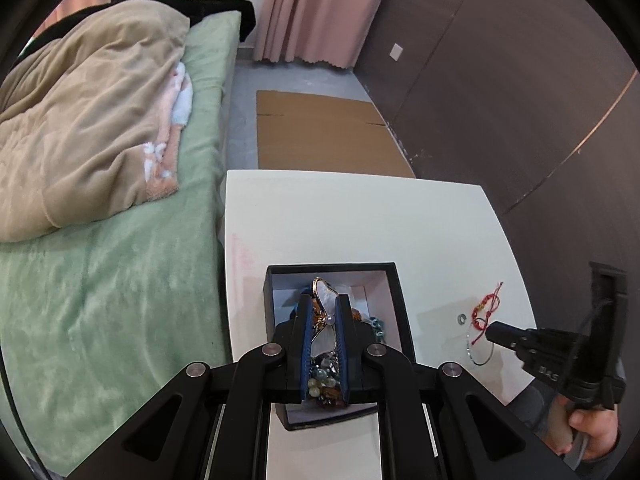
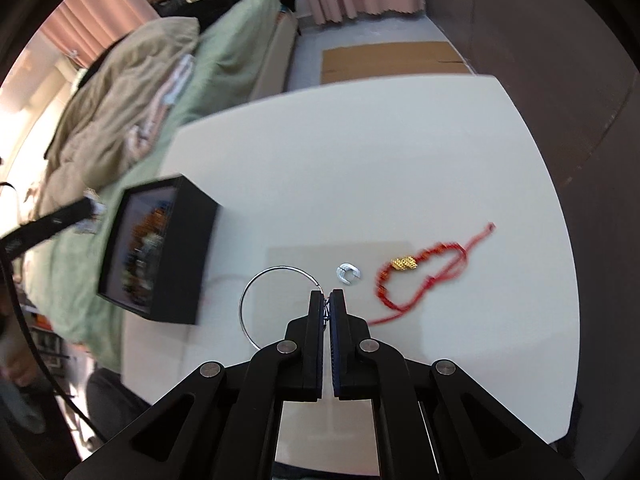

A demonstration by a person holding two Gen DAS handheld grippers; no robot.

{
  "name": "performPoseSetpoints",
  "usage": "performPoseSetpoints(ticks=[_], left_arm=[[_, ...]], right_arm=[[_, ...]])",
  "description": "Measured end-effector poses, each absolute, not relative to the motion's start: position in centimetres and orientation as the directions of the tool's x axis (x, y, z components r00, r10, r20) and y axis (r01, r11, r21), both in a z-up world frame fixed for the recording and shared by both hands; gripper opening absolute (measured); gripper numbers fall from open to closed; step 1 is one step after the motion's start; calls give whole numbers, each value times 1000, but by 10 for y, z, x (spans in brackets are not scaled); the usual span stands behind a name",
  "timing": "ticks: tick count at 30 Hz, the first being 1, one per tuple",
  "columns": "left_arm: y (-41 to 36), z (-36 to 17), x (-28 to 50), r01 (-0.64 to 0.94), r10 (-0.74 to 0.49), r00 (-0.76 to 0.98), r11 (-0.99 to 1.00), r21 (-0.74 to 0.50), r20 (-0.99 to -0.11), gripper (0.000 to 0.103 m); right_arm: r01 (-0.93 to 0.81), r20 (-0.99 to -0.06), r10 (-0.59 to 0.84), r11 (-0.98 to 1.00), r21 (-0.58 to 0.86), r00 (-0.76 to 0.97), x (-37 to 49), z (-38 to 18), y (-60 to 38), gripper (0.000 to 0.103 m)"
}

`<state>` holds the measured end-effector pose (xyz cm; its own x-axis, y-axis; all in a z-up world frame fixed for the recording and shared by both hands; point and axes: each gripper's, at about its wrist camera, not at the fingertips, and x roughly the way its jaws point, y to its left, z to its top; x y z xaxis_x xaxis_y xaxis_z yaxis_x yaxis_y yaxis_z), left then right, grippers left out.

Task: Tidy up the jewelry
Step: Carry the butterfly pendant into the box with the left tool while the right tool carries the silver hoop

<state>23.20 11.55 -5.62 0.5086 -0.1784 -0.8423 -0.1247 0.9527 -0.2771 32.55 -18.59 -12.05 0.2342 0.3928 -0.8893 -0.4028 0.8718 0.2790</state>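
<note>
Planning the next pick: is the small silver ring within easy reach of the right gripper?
Probably not yet: the right gripper is shut on the thin wire bangle. The small silver ring lies uncovered just ahead.

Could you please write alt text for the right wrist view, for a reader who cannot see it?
The right gripper is shut on a thin silver bangle above a white table. Beside it lie a small silver ring and a red cord bracelet with a gold bead; a black jewelry box sits left, blurred.

We see a green-sheeted bed [image 1: 120, 280] under a rumpled beige quilt [image 1: 88, 128], flattened brown cardboard [image 1: 328, 132] and pink curtains [image 1: 320, 8].
</note>
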Motion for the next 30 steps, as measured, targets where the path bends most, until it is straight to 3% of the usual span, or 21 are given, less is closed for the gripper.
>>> performPoseSetpoints(ticks=[9, 12, 14, 24, 26, 27, 28, 30], left_arm=[[126, -73, 252, -188, -170, 427, 944, -271, -888, 12], [131, -74, 252, -196, -211, 415, 929, -313, -885, 23], [135, -70, 251, -203, -204, 425, 928, -312, -882, 35], [171, -41, 226, -259, -157, 478, 915, -309, -864, 39], [178, -36, 221, -274, -146, 487, 911, -310, -861, 48], [182, -32, 216, -284, -136, 500, 907, -310, -855, 51], [185, -29, 214, -289, -127, 513, 906, -310, -849, 56], [188, -24, 209, -292, -111, 532, 907, -304, -840, 61]], right_arm=[[-469, -845, 488, 812, 348, 219, 333, -84, -151, 4], [-494, -829, 521, 785, 374, 201, 334, -75, -137, 4], [-515, -825, 533, 768, 379, 188, 334, -72, -123, 4], [-577, -807, 579, 699, 422, 111, 326, -73, -66, 4], [-594, -802, 594, 671, 443, 72, 327, -76, -54, 5], [-587, -826, 560, 691, 422, 65, 329, -81, -48, 12], [-570, -839, 540, 711, 411, 68, 331, -84, -47, 35], [-551, -829, 551, 723, 417, 95, 333, -83, -52, 58]])
